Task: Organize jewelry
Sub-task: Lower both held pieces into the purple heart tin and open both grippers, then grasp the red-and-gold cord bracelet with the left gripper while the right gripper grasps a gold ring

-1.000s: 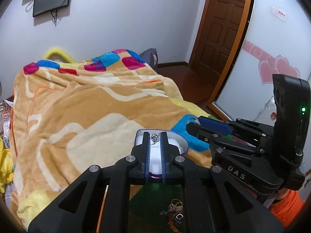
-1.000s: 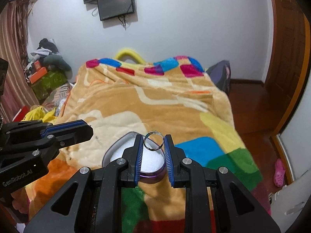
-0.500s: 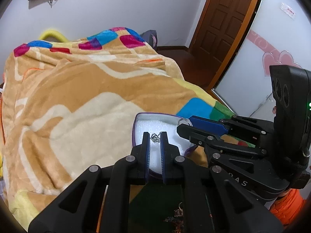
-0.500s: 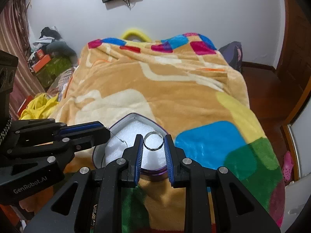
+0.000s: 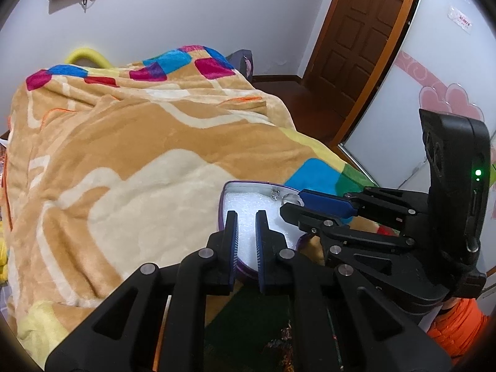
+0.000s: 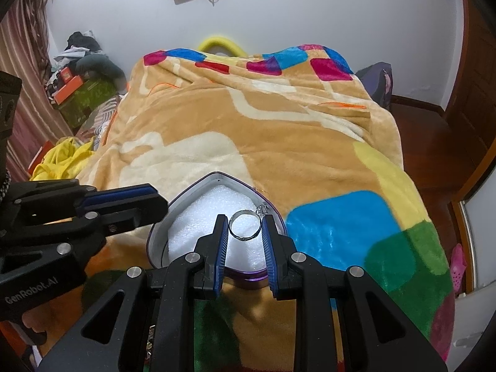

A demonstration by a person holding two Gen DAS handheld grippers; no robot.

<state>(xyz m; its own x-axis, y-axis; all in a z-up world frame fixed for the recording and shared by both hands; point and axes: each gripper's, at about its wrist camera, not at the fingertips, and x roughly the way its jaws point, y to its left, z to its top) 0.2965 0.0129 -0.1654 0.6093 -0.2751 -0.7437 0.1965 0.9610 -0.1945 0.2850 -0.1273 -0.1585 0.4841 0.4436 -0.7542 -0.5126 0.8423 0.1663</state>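
Jewelry here means a silver ring (image 6: pixel 245 225) pinched at its sides between the fingers of the right gripper (image 6: pixel 245 228), held face-on just above the white foam of a heart-shaped box (image 6: pixel 161 248). That box sits on the bed's patterned blanket (image 6: pixel 279 142), directly below and slightly ahead of the ring, so the coming move looks like a short drop straight down. A small sparkly pendant (image 6: pixel 263 209) lies at the box's right edge, beside the ring. The left gripper (image 5: pixel 246 226) hovers over the near part of the box, fingers slightly apart with nothing between them. The right side is clearly nearer the ring.
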